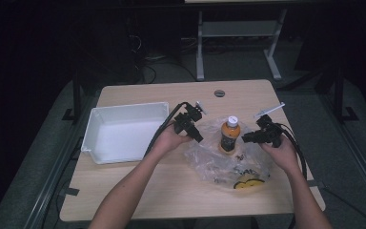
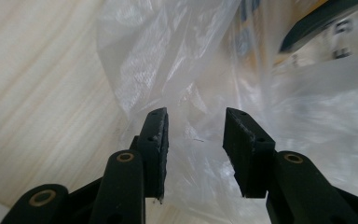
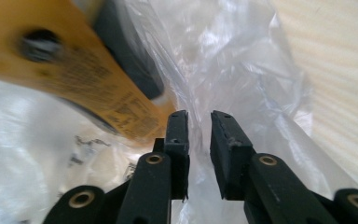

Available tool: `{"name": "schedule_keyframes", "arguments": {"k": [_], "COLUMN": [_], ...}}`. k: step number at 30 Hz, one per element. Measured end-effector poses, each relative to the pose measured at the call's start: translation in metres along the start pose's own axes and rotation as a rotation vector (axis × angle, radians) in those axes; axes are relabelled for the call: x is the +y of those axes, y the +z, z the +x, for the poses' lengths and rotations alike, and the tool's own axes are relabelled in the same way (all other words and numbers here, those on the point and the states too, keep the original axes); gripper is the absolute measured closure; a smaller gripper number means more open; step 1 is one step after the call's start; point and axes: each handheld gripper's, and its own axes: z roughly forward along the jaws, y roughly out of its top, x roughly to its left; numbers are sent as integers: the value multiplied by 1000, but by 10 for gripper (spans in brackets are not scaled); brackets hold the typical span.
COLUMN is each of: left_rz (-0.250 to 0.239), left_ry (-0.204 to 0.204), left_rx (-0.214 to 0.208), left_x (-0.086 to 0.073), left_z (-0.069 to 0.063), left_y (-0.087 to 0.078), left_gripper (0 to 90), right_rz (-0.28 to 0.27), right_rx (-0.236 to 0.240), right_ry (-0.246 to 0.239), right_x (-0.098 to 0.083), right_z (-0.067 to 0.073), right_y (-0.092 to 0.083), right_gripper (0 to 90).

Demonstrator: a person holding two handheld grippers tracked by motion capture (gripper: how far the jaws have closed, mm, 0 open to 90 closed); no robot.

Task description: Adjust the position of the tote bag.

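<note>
Pale wood-grain table (image 1: 124, 191) bears crinkled clear plastic bag (image 1: 214, 164) around orange bottle (image 1: 229, 135).

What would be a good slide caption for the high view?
Two hand-held grippers, left and right, flank an orange bottle standing in a clear plastic bag, white tray alongside.
</note>
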Motion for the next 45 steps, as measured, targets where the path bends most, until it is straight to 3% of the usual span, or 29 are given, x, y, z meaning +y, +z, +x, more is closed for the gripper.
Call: {"name": "schedule_keyframes", "arguments": {"k": [8, 12, 21, 24, 31, 36, 45], "left_rz": [-74, -86, -93, -97, -98, -98, -86], "left_ry": [19, 53, 116, 129, 161, 174, 202], "left_rx": [-28, -40, -59, -68, -79, -81, -86], "left_x": [4, 9, 26, 33, 47, 57, 75], "left_z": [-7, -16, -36, -42, -51, -58, -69], "left_y": [-32, -42, -58, -61, -65, -66, -64], "left_gripper": [585, 575, 564, 557, 542, 534, 527], "right_rz": [-61, -96, -112, -131, -157, -163, -184], "right_rx": [-13, -7, -15, 6, -11, -14, -11], "right_ry": [-2, -3, -7, 7, 0, 21, 19], "right_x": [-4, -7, -17, -21, -32, -39, -44], "right_z": [11, 16, 26, 27, 31, 30, 31], "right_y": [-29, -41, -51, -55, -65, -71, -73], "right_gripper": [669, 646, 589, 563, 529, 506, 475]}}
